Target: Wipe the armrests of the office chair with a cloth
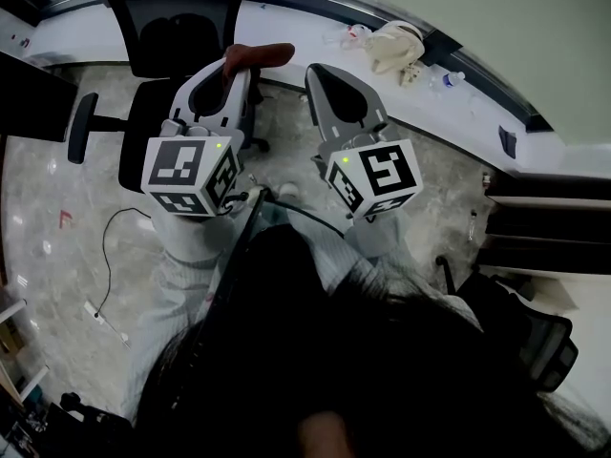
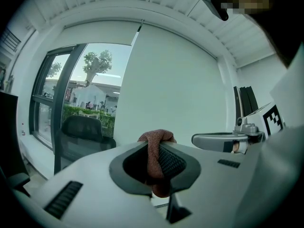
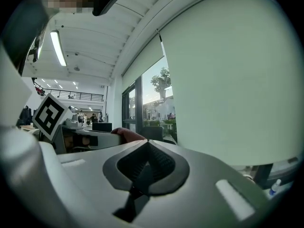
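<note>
My left gripper [image 1: 234, 65] is raised in front of me and shut on a reddish-brown cloth [image 1: 260, 55]. In the left gripper view the cloth [image 2: 156, 136] bulges out over the jaw tips and hangs down between the pads. My right gripper [image 1: 321, 71] is held beside it, apart from it, with its jaws together and nothing between them [image 3: 146, 144]. The black office chair [image 1: 158, 36] stands on the floor beyond and below the left gripper. One of its armrests [image 1: 81, 122] sticks out to the left. Neither gripper touches the chair.
A white ledge [image 1: 305, 27] runs along the wall behind the chair with a beige bag [image 1: 394, 46] and a small bottle [image 1: 453, 79] on it. A cable [image 1: 110, 256] lies on the floor at left. Another dark chair [image 1: 535, 337] stands at lower right.
</note>
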